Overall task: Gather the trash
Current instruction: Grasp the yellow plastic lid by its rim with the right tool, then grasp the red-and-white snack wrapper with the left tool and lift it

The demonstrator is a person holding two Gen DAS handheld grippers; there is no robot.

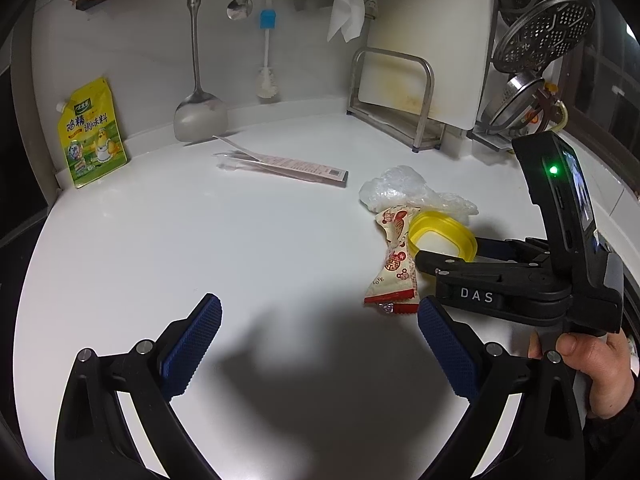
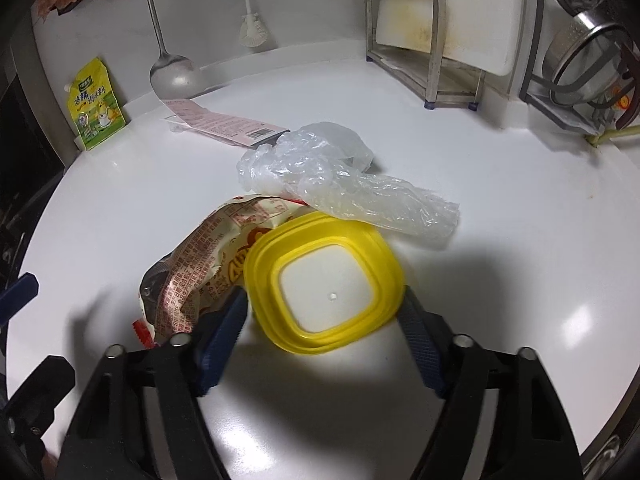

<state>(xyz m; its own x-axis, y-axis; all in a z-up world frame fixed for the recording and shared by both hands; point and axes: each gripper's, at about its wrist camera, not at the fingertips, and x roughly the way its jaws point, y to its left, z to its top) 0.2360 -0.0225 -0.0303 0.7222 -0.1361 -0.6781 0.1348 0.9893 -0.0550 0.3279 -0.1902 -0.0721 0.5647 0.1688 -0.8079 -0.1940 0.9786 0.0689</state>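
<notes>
A yellow square plastic lid (image 2: 324, 280) lies on the white counter (image 2: 500, 216) between the fingers of my right gripper (image 2: 324, 312), which is closed against its two sides. A red-and-white snack wrapper (image 2: 200, 264) lies partly under the lid's left edge. A crumpled clear plastic bag (image 2: 340, 184) lies just behind the lid. In the left wrist view the lid (image 1: 444, 236), wrapper (image 1: 394, 264) and bag (image 1: 412, 192) sit to the right. My left gripper (image 1: 320, 320) is open and empty, above bare counter left of the wrapper.
A flat pink package with a barcode (image 2: 224, 122) lies further back. A yellow seasoning pouch (image 1: 94, 132) leans on the back wall. A spatula (image 1: 198, 116), a brush (image 1: 266, 80), a cutting board rack (image 1: 400, 100) and metal strainers (image 1: 540, 36) stand behind.
</notes>
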